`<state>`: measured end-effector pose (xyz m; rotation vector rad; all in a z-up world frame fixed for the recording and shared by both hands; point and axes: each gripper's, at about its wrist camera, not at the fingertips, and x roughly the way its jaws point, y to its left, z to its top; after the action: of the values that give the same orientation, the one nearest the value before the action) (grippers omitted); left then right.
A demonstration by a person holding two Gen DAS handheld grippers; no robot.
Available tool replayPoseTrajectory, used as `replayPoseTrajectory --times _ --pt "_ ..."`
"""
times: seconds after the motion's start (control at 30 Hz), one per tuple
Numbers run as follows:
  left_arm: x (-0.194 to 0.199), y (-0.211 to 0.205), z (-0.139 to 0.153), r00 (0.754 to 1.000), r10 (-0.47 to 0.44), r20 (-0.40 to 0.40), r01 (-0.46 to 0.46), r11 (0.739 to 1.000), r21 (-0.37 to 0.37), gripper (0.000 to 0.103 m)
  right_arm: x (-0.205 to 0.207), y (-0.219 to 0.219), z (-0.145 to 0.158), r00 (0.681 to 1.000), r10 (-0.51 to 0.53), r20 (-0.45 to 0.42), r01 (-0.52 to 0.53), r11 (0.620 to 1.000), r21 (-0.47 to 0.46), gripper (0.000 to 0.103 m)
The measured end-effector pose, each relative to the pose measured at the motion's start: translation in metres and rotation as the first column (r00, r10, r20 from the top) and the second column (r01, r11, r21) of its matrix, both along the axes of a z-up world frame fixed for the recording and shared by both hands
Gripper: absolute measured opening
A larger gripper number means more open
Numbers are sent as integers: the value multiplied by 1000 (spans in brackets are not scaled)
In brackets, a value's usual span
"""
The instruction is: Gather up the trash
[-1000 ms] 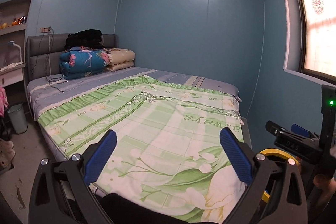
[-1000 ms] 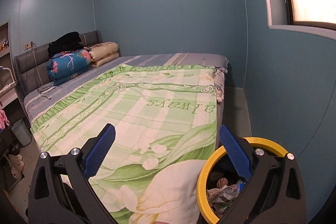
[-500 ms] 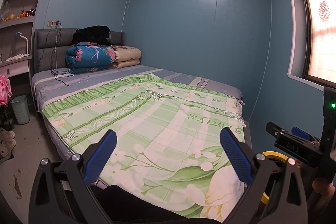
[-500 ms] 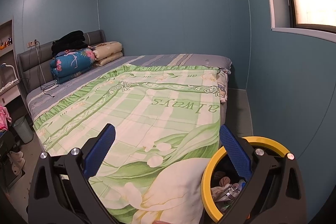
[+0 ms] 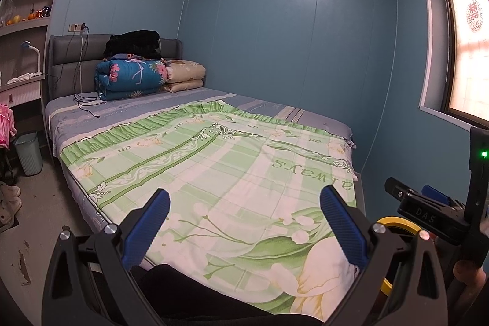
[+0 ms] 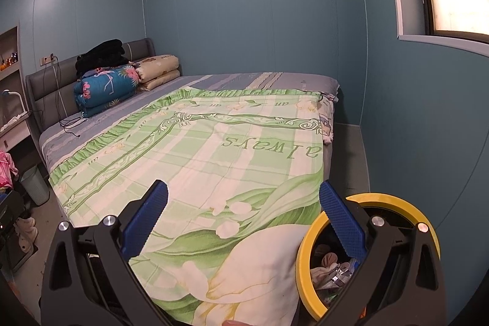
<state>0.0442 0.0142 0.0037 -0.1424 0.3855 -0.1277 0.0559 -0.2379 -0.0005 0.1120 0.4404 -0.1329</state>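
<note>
A yellow-rimmed bin [image 6: 305, 252] stands at the foot of the bed on the right, with crumpled wrappers and tissues [image 6: 331, 269] inside. Its rim also peeks out in the left wrist view as the yellow-rimmed bin [image 5: 394, 222]. My right gripper [image 6: 243, 219] is open and empty above the bed's foot, its right finger over the bin's mouth. My left gripper [image 5: 244, 222] is open and empty over the green floral bedspread [image 5: 214, 173]. The right gripper's body [image 5: 434, 213] shows at the left view's right edge. No loose trash shows on the bed.
Folded quilts and pillows [image 5: 137, 75] are stacked by the grey headboard, with a black cable [image 5: 85, 103] on the sheet. A pale wastebasket [image 5: 29, 153] and slippers [image 5: 9, 200] stand on the floor at left. A narrow floor strip [image 6: 351, 155] runs between bed and blue wall.
Both views have tilted upward and pulled back a little, showing more of the walls and ceiling. The bin's rim sits lower and smaller in the left wrist view. Both grippers stay open.
</note>
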Motion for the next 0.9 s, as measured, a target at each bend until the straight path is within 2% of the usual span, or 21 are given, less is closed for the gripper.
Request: replayPoseTrajectory --times 0.9 --pt "4 0 -8 999 -8 -40 8 1000 15 95 6 -8 -10 999 -16 -35 17 999 29 95"
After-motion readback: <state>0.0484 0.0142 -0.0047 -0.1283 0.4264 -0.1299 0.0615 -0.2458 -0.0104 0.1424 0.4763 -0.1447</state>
